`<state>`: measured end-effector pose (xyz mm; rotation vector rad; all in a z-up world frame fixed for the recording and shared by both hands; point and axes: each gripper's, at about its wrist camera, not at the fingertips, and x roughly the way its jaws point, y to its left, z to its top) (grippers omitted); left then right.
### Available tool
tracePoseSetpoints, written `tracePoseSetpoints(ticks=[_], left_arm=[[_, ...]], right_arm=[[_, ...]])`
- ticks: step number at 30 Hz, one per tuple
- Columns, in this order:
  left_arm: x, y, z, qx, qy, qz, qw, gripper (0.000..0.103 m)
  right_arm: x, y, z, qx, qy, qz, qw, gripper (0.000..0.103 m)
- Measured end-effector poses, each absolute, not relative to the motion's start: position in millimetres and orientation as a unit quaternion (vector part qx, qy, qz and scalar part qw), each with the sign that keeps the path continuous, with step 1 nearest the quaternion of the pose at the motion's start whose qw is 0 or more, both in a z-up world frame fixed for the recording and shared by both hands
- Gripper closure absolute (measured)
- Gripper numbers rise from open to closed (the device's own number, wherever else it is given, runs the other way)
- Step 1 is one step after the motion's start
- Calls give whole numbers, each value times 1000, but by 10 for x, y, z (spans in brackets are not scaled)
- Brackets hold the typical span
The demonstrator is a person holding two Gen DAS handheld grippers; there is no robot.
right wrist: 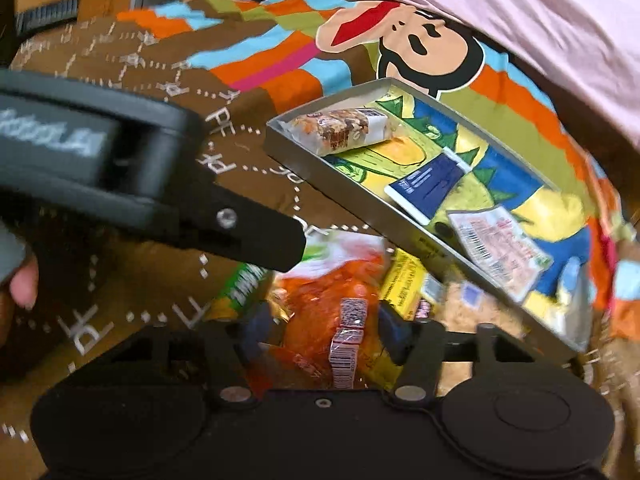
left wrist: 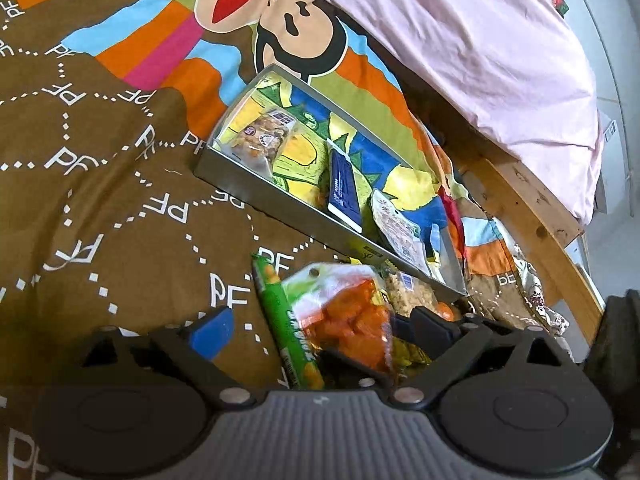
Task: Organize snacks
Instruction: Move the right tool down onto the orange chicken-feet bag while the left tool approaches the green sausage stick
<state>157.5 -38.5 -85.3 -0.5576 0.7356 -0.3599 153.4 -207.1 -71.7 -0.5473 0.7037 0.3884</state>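
Snacks lie in a loose heap on the brown patterned bedspread (left wrist: 100,184), just in front of a shallow metal tray (left wrist: 280,204) with a cartoon-printed floor. At the heap's middle is an orange snack bag (right wrist: 320,304) with a barcode sticker; the right gripper (right wrist: 320,324) has its two fingers on either side of this bag, pressed in against it. In the left wrist view the same orange bag (left wrist: 344,312) sits between the widely spread fingers of the left gripper (left wrist: 320,324), whose blue-padded fingertips (left wrist: 212,332) rest apart from it. A green stick pack (left wrist: 280,320) lies just beside the bag, touching it, and a pale crumbly bar (left wrist: 408,292) and yellow packets (right wrist: 404,284) lie against the tray's near wall. Inside the tray are a nut bar (right wrist: 344,128) at the far end, a dark blue sachet (right wrist: 428,184) near the middle and a white printed packet (right wrist: 500,252) towards the near end, each apart from the others. Pink bedding (left wrist: 480,52) is bunched beyond the tray, over a wooden bed frame (left wrist: 528,208).
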Motion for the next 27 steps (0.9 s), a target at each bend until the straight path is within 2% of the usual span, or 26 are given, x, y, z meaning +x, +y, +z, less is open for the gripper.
tracePoseSetpoints(ticks=[6,17,23,25,27], left_arm=[[1588,-445,-867,-238,363,-166,885,10],[1695,-842,-885,-111,373,-185,902,9],[1668,-958,-898,-77,382,-180,903,31],[1687,-978,-906,-51,393,-160,904,50],[1709,-956,-929,-48,403,-150,901,56]], right_arm=[[1321,-2194,-618,-340,341,137,865,57],[1360,-2489,-431,-277,360,112,884,56],[1382,-2458,-473,-278,364,120,881,55],[1383,-2462,-462,-273,365,122,882,55],[1380,-2465,-453,-271,364,120,883,55]])
